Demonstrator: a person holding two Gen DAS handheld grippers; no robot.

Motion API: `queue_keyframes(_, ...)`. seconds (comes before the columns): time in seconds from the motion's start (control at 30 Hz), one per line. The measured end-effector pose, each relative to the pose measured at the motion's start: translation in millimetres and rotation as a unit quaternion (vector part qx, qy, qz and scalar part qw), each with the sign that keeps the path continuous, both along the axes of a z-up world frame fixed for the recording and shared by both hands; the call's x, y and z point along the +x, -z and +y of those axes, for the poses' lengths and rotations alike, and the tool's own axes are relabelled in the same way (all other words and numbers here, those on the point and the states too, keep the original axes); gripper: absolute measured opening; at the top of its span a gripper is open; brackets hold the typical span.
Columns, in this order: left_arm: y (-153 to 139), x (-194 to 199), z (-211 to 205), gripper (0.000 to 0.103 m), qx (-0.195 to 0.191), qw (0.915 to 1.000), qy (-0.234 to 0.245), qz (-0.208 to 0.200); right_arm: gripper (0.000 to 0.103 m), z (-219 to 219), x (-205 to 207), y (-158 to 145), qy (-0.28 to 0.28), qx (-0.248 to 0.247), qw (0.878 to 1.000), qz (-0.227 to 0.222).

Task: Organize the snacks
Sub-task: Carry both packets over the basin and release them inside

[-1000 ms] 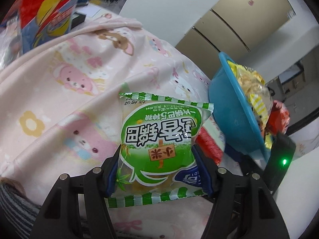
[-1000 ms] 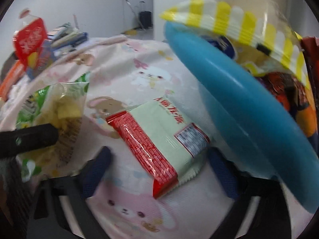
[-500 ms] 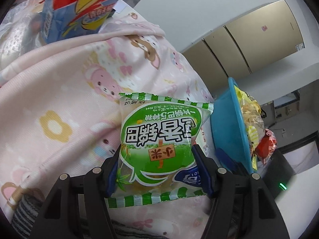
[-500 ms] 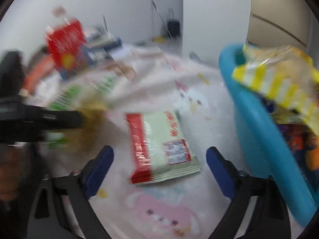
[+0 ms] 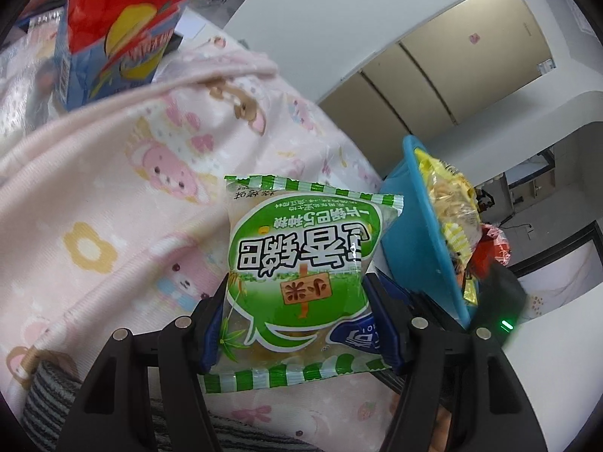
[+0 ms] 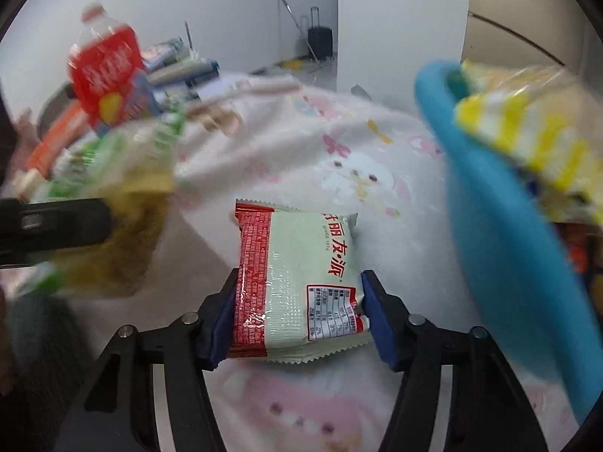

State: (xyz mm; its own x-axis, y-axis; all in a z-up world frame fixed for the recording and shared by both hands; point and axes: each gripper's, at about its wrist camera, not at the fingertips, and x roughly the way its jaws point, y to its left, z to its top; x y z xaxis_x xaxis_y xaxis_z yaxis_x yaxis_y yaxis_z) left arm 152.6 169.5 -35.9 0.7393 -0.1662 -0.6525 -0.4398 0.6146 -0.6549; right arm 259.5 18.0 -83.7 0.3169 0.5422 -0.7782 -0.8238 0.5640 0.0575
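Note:
My left gripper (image 5: 297,320) is shut on a green snack packet (image 5: 301,267) and holds it above the pink cartoon-print cloth (image 5: 143,196). It also shows, blurred, in the right wrist view (image 6: 113,196). My right gripper (image 6: 297,320) is shut on a red and pale green snack packet (image 6: 301,275), its fingers pressing both sides. A blue basin (image 5: 418,233) full of snacks stands to the right; its rim (image 6: 501,226) is close to my right gripper.
A tall red and blue snack bag (image 5: 124,26) stands at the far left, also in the right wrist view (image 6: 109,79). A yellow striped bag (image 6: 535,143) lies in the basin. Boxes and packets (image 6: 181,71) lie at the back.
My right gripper moved forward and closed on the red and pale green packet. My left gripper kept its hold on the green packet and shifted slightly.

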Motion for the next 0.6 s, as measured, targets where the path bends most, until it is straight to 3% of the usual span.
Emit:
queue_keyframes(0.23,-44.7,-25.4,4.9,0.067,0.049,0.9945,-0.009,-0.093,0.059,-49.4,-36.0,-86.9,-0.012,0.098,0.995,-0.026)
queue_keyframes(0.33,-65.1,-45.2,11.3,0.067,0.079,0.9883,-0.029,-0.127,0.059,-83.0,-45.7,-130.3,0.001,0.152,0.986,-0.061)
queue_keyframes(0.4,-77.0,-54.6,9.2,0.067,0.092,0.9831,-0.031,-0.155,0.059,-111.9,-54.9,-158.6,0.03,0.183,0.977,-0.107)
queue_keyframes(0.5,-102.7,-57.5,-19.6,0.067,0.17,0.971,-0.014,-0.167,0.059,-144.8,-68.9,-190.3,0.071,0.215,0.957,-0.178)
queue_keyframes(0.6,-133.3,-42.2,-59.9,0.067,0.244,0.9525,0.049,-0.176,0.059,-172.2,-77.0,-210.8,0.102,0.242,0.938,-0.225)
